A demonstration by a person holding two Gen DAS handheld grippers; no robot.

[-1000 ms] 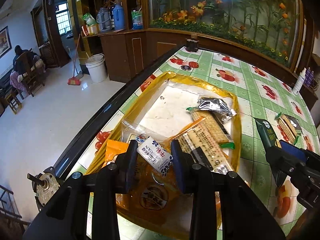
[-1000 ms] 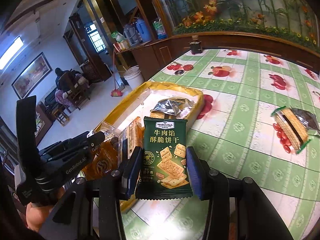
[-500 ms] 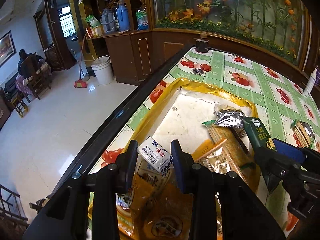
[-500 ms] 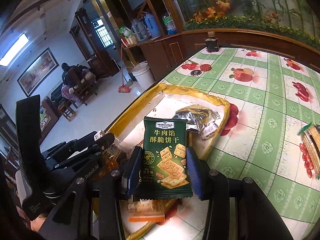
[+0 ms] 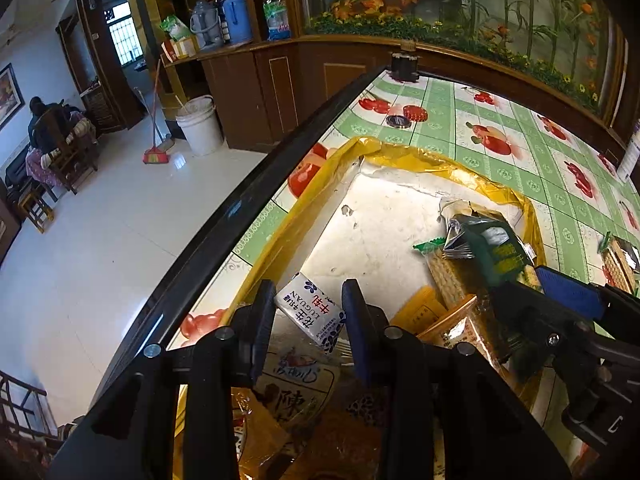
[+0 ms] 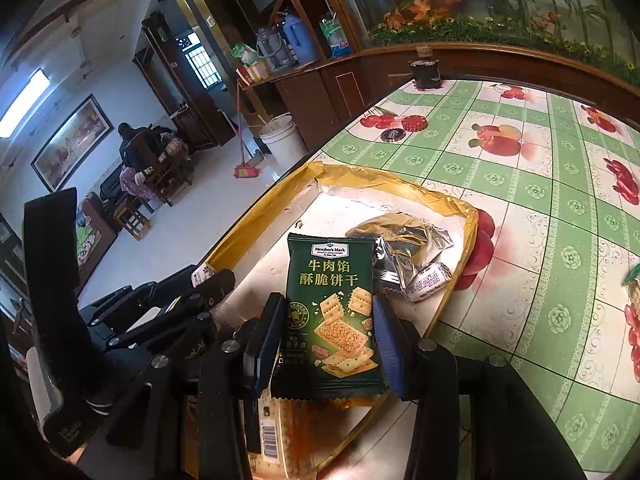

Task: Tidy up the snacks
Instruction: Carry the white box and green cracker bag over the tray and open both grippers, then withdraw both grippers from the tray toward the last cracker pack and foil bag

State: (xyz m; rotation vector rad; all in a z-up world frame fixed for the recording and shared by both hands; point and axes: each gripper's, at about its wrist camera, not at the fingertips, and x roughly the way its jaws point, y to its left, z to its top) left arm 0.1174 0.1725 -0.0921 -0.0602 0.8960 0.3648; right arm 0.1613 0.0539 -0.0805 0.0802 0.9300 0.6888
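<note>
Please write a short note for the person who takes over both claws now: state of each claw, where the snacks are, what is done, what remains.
Left claw: holds the small white candy pack over the yellow tray.
Right claw: jaws opening, the green cracker pack between them, above the tray.
Done: several snacks already lie in the tray, among them a silver wrapper.
Left: drop both packs in, then fetch the cracker pack lying on the tablecloth.

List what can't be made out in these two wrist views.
- Left wrist: near end of the yellow tray and its snacks, hidden by the left gripper.
- Left wrist: green packet is blurred, its print unreadable.
- Right wrist: whether the opening jaws still press the green packet.
- Right wrist: cracker pack on the table, cut off by the right edge.
</note>
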